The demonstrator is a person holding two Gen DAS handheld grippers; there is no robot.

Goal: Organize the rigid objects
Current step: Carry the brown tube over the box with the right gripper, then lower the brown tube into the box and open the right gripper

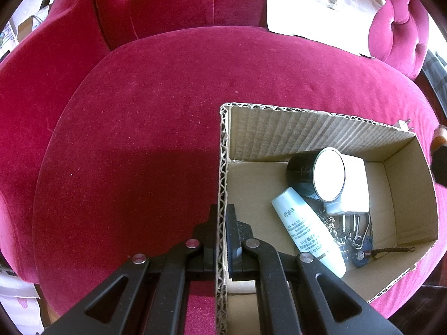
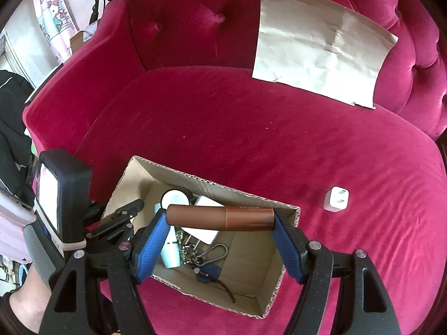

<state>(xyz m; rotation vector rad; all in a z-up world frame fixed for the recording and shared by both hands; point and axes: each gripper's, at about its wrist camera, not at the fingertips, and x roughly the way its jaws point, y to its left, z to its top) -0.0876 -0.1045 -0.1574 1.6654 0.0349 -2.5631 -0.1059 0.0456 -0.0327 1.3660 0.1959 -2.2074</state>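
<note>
An open cardboard box (image 1: 315, 131) (image 2: 251, 287) sits on a red velvet seat. Inside lie a black jar with a white lid (image 1: 318, 174) (image 2: 175, 197), a pale blue tube (image 1: 307, 230) (image 2: 170, 252), a white block (image 1: 356, 184) (image 2: 204, 234) and keys on a carabiner (image 1: 354, 237) (image 2: 208, 256). My left gripper (image 1: 222, 231) (image 2: 128, 212) is shut on the box's left wall. My right gripper (image 2: 220, 217) is shut on a brown cylinder (image 2: 220, 217), held crosswise above the box. A white plug adapter (image 2: 336, 198) lies on the seat to the box's right.
A crumpled sheet of paper (image 2: 321, 44) (image 1: 321, 8) leans on the tufted backrest at the far right. The red armrest (image 1: 33, 89) rises on the left. The seat's front edge curves close below the box.
</note>
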